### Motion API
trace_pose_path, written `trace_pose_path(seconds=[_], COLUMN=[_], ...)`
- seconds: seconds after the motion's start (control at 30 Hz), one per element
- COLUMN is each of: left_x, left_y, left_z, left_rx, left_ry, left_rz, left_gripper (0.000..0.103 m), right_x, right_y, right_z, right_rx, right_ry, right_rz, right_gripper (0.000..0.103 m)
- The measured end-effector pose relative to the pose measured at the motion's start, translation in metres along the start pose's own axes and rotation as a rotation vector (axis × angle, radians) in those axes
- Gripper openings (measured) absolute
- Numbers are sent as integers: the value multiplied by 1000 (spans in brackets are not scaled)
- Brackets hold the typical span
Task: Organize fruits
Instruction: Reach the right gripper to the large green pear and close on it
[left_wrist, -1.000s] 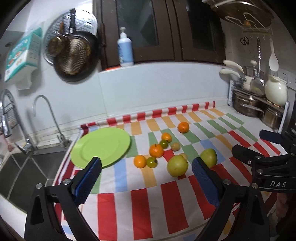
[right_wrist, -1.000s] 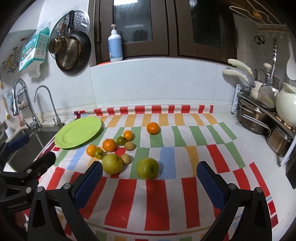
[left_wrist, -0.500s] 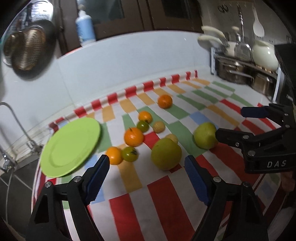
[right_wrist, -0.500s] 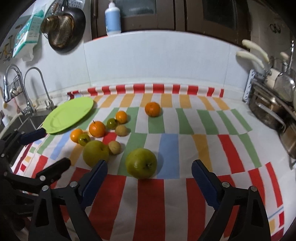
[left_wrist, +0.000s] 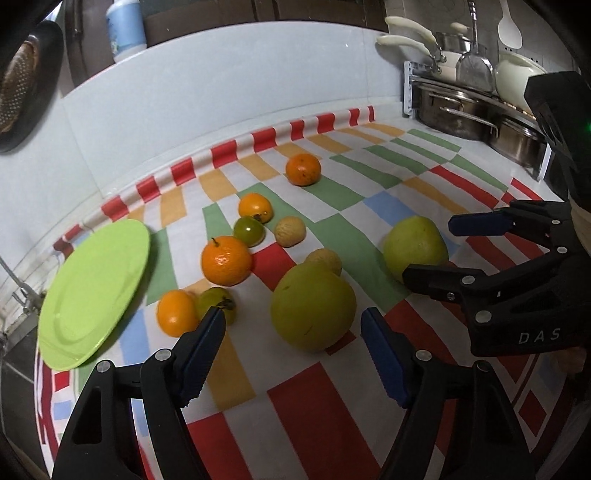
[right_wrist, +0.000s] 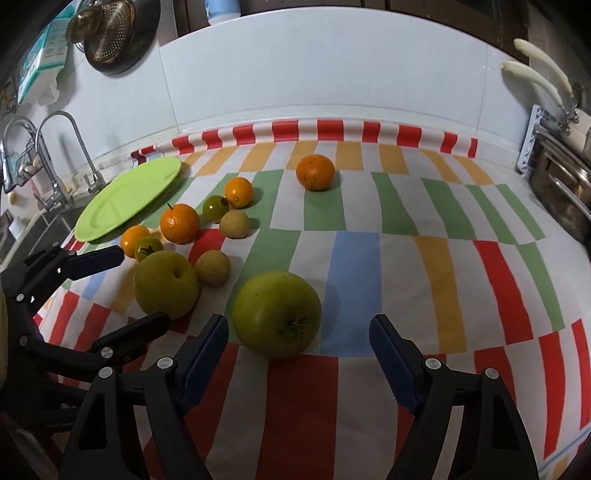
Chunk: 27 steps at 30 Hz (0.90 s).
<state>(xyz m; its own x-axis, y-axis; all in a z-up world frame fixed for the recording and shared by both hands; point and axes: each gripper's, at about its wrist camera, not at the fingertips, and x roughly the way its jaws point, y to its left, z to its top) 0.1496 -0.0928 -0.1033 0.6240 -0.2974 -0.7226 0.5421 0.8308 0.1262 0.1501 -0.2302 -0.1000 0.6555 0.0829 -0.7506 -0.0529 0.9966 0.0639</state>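
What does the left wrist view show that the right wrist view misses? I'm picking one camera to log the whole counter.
Only the left wrist view shows the white jug and spoon on the pot rack. Only the right wrist view shows the two taps and the tissue pack. Both show the green plate, the scattered fruit and both grippers, jaws closing with nothing gripped.

Striped cloth (right_wrist: 354, 258) covers the counter (fruits (right_wrist: 277, 314) and green plate (right_wrist: 129, 199) on it)
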Motion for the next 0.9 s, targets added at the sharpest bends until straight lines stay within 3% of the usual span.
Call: trace_pose_path(seconds=[0.17,0.37,0.5,0.9], left_x=[11,17,15,-16], left_y=[-2,-2,-1,8], left_z=[5,7,7,-1], left_rx=[0,-1,-8,-68], left_ry=[10,16,17,-26], left_rz=[-17,-45,-47,-8], left_gripper=[73,50,49,49], right_x=[7,13,12,-9], right_y=[-3,-4,0,8], right_z=[5,7,8,1], right_rx=[-3,-6,-16,12], right_ry=[14,22,19,-27], right_rz=[28,79,103,75], right_gripper=[77,64,51,51])
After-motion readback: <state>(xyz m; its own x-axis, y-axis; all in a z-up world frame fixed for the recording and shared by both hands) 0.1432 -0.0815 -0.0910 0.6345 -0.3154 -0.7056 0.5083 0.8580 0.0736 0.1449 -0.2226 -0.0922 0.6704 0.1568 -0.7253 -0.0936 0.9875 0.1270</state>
